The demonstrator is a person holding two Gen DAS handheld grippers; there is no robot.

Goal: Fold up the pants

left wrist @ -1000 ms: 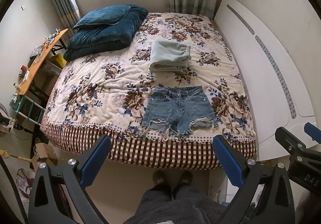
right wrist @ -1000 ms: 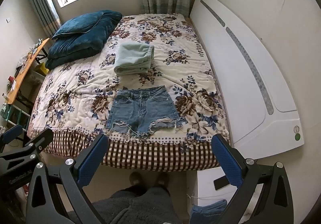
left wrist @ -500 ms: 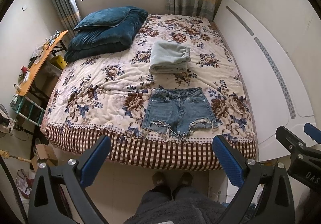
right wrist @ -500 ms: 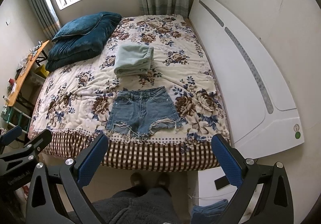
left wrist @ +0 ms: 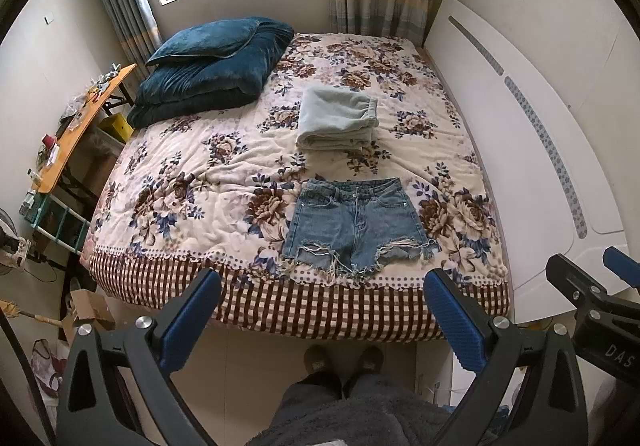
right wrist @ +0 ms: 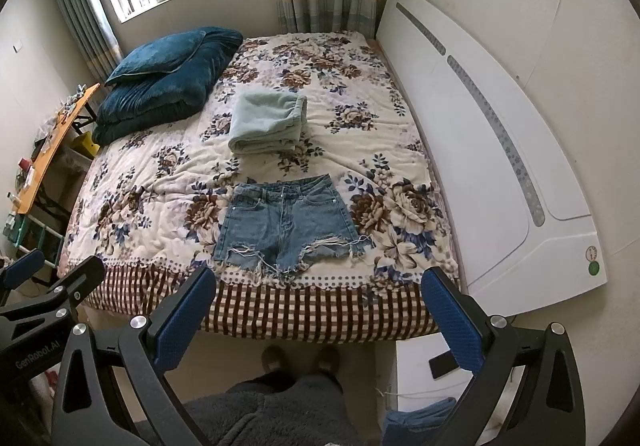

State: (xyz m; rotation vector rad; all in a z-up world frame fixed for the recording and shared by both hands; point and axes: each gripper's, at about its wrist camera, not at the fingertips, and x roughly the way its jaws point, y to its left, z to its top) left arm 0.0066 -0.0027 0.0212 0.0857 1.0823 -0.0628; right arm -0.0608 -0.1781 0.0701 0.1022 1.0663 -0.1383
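Denim shorts [left wrist: 354, 224] flat on floral bed [left wrist: 192, 182], left gripper [left wrist: 320, 310] and right gripper [right wrist: 318, 308] jaws wide apart, empty

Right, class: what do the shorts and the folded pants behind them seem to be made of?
Shorts: faded blue denim, judging by the woven look, rivets, stitched seams and frayed white threads at the hems. Folded pants: probably soft fleece or plush in pale grey-green; the surface looks fuzzy and matte, with thick rounded folds.

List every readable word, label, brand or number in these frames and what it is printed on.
"GenRobot.AI": on the black left hand-held gripper, seen in the right wrist view.
"DAS", cut off by the frame edge: on the black right hand-held gripper.
Round stickers on the white headboard: too small to read.
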